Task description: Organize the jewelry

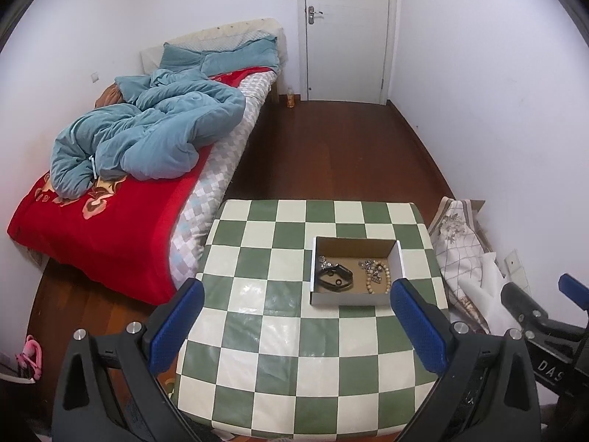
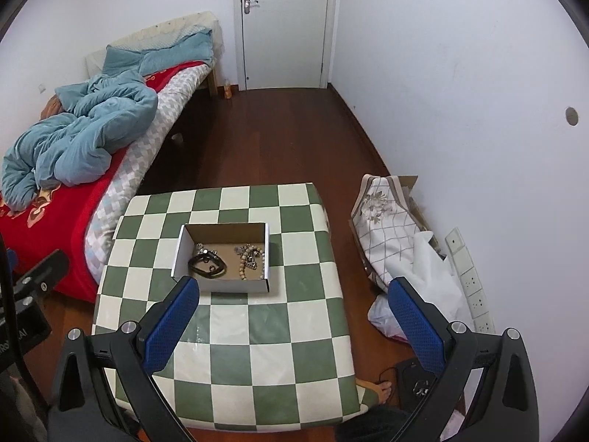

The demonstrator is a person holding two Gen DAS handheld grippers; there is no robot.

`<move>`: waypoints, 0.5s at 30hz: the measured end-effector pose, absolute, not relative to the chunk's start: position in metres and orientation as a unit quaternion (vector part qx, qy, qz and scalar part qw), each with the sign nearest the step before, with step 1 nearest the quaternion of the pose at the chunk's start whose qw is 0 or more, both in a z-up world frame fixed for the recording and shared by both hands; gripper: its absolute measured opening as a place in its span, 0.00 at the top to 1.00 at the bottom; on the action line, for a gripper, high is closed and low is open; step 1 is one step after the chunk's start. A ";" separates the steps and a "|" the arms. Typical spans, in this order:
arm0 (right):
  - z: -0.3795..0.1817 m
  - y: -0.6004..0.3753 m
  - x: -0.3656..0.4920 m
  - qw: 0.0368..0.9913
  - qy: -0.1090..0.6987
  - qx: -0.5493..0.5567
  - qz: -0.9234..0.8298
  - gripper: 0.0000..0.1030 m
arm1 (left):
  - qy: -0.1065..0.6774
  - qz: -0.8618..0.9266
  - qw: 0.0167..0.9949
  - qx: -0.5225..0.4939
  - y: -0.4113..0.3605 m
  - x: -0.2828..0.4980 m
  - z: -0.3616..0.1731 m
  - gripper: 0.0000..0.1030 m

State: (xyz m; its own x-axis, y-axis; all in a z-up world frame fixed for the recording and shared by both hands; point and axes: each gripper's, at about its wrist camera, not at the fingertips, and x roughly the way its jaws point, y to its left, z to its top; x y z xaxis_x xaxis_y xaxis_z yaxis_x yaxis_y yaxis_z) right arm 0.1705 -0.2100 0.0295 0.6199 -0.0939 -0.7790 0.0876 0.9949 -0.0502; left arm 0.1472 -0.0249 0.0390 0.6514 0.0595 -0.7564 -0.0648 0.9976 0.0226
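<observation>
A small open cardboard box (image 1: 400, 258) (image 2: 180, 246) stands on the green-and-white checkered table (image 1: 279, 331) (image 2: 257, 350). Inside lie a black band (image 1: 334, 279) (image 2: 207, 267), a wooden bead bracelet (image 1: 383, 278) (image 2: 257, 263) and a silvery metal piece (image 1: 324, 262) (image 2: 200, 247). My left gripper (image 1: 297, 287) is open and empty, held above the table's near half with the box just beyond its fingertips. My right gripper (image 2: 293, 287) is open and empty, above the table's right side, its left finger (image 2: 173, 320) in front of the box's near-left corner.
A bed (image 1: 110, 228) with a red blanket and blue quilt stands left of the table. A patterned cloth bundle (image 2: 386, 228) and a white bag lie on the floor at the right by the wall. A power strip (image 2: 475, 287) lies along the wall. A closed door (image 1: 346, 29) is at the back.
</observation>
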 end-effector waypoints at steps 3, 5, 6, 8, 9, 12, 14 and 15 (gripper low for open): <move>0.028 -0.210 0.174 0.900 0.434 -0.006 -0.052 0.00 | 0.414 0.036 0.909 -0.005 -0.026 0.150 0.041 0.00; 0.027 -0.210 0.175 0.899 0.434 -0.006 -0.052 0.00 | 0.416 0.035 0.909 -0.006 -0.026 0.153 0.041 0.00; 0.028 -0.210 0.175 0.899 0.434 -0.006 -0.052 0.00 | 0.416 0.035 0.909 -0.006 -0.026 0.153 0.041 0.00; 0.029 -0.209 0.176 0.900 0.433 -0.009 -0.052 0.00 | 0.416 0.037 0.908 -0.006 -0.026 0.153 0.042 0.00; 0.029 -0.208 0.177 0.900 0.432 -0.010 -0.051 0.00 | 0.416 0.037 0.909 -0.006 -0.026 0.153 0.042 0.00; 0.031 -0.208 0.176 0.901 0.431 -0.012 -0.051 0.00 | 0.417 0.038 0.908 -0.006 -0.025 0.152 0.043 0.00; 0.033 -0.207 0.175 0.901 0.431 -0.012 -0.048 0.00 | 0.417 0.039 0.908 -0.005 -0.025 0.152 0.043 0.00; 0.034 -0.206 0.175 0.901 0.431 -0.013 -0.047 0.00 | 0.417 0.039 0.908 -0.005 -0.025 0.152 0.043 0.00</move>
State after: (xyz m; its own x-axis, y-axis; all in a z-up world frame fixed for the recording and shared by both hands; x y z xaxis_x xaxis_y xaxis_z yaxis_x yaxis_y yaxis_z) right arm 0.1746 -0.2063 0.0341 0.6237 -0.0966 -0.7757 0.0739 0.9952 -0.0645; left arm 0.1524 -0.0253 0.0428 0.6496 0.0668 -0.7573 -0.0754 0.9969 0.0233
